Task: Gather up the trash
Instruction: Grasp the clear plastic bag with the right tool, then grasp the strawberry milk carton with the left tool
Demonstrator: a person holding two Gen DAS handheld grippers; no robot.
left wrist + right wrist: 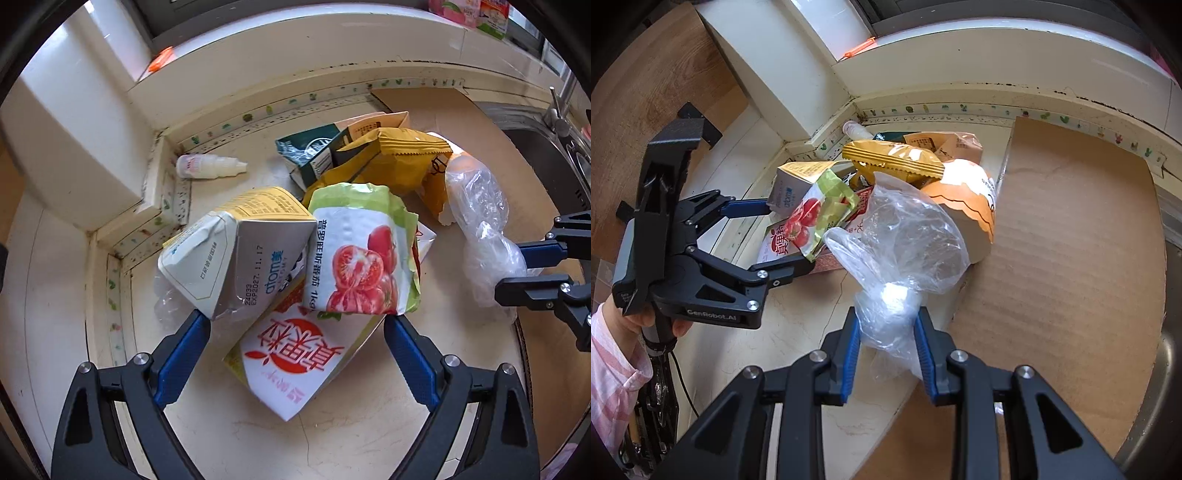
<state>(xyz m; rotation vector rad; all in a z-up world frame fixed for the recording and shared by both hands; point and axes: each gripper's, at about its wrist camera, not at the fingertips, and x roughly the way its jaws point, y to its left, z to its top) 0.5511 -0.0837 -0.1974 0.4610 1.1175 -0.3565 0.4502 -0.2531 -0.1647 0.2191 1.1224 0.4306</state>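
Observation:
A heap of trash lies in the counter's corner: a grey-white carton (pixel 236 258), a green tomato-print bag (pixel 362 258), a white carton with a red logo (pixel 295 362), a yellow snack bag (pixel 391 155) and a dark green pack (pixel 306 147). My left gripper (pixel 297 319) stands wide open over the heap. One fingertip is at the grey-white carton, the other at the tomato-print bag (pixel 820 210). My right gripper (pixel 886 314) is shut on the neck of a clear plastic bag (pixel 905 236), held up beside the heap. That bag (pixel 480 221) and the right gripper (pixel 511 271) also show at the right of the left wrist view.
A small white bottle (pixel 210 166) lies near the wall corner. A brown cardboard sheet (pixel 1071 240) covers the counter to the right, with a steel sink (pixel 546 147) beyond it. An orange-edged paper bag (pixel 967 206) leans on the heap. A hand in a pink sleeve (pixel 613 350) holds the left gripper.

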